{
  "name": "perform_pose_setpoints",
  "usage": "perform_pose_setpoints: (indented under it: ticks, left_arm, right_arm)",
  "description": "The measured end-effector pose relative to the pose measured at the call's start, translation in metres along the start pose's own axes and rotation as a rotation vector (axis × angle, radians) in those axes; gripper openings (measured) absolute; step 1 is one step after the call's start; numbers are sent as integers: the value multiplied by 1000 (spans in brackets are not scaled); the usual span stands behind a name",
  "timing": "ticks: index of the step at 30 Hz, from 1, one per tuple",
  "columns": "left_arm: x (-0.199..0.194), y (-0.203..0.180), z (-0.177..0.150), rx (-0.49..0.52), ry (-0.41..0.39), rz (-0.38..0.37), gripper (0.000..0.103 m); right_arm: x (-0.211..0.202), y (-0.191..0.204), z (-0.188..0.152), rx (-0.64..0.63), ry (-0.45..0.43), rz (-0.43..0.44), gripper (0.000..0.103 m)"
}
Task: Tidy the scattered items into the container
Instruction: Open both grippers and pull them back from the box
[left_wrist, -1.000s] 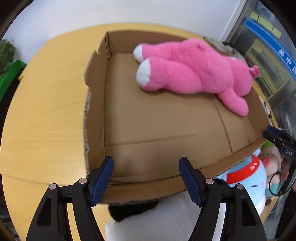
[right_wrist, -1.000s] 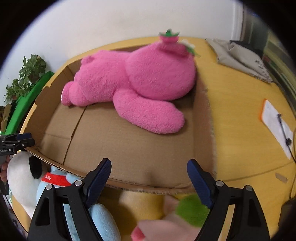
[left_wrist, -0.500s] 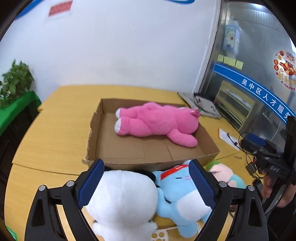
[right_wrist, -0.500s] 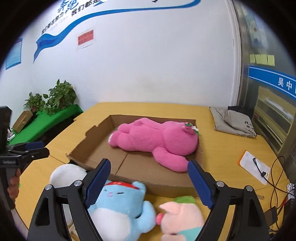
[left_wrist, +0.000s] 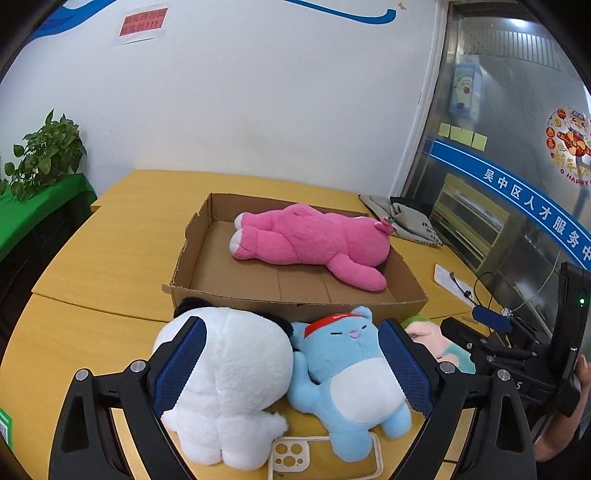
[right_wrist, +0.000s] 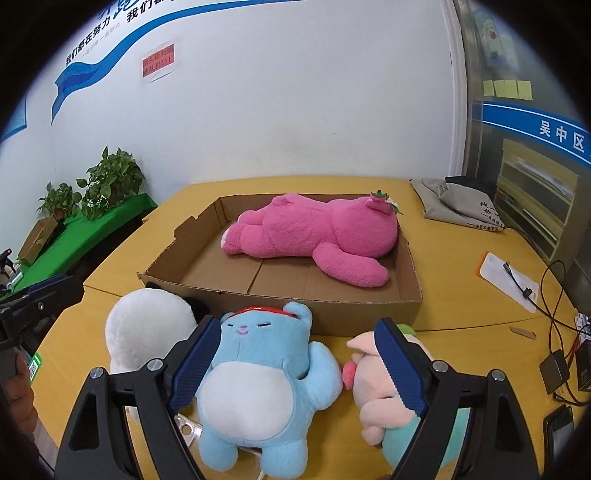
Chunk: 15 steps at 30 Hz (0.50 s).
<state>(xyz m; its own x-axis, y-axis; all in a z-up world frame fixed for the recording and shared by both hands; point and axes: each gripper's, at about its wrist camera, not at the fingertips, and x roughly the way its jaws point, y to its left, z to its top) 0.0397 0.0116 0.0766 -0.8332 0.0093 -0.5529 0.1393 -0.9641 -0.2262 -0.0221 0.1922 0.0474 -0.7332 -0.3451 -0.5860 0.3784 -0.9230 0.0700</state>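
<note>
pink plush (left_wrist: 314, 240) in cardboard box (left_wrist: 295, 301), blue plush (right_wrist: 258, 373) outside by box, both tongs, left (left_wrist: 291, 365) & right (right_wrist: 297, 365), wide open

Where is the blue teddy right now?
The blue teddy lies face up on the table, just outside the cardboard box, between the white plush toy and the pale pink plush toy.

Even, bright indoor light, soft shadows only. Heavy fisheye bending with black vignette corners. Mild glare on the glass partition (left_wrist: 517, 155). Everything sharp, no blur.
</note>
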Motion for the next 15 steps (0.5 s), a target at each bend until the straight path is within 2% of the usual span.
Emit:
perform_pose_setpoints:
  ticks: [3, 15]
  left_arm:
    - [2, -5, -1, 22, 3, -6, 97]
    - [20, -12, -3, 46, 22, -48, 97]
  right_arm:
    - [-3, 1, -1, -9, -10, -27, 85]
    - [14, -5, -1, 37, 4, -33, 85]
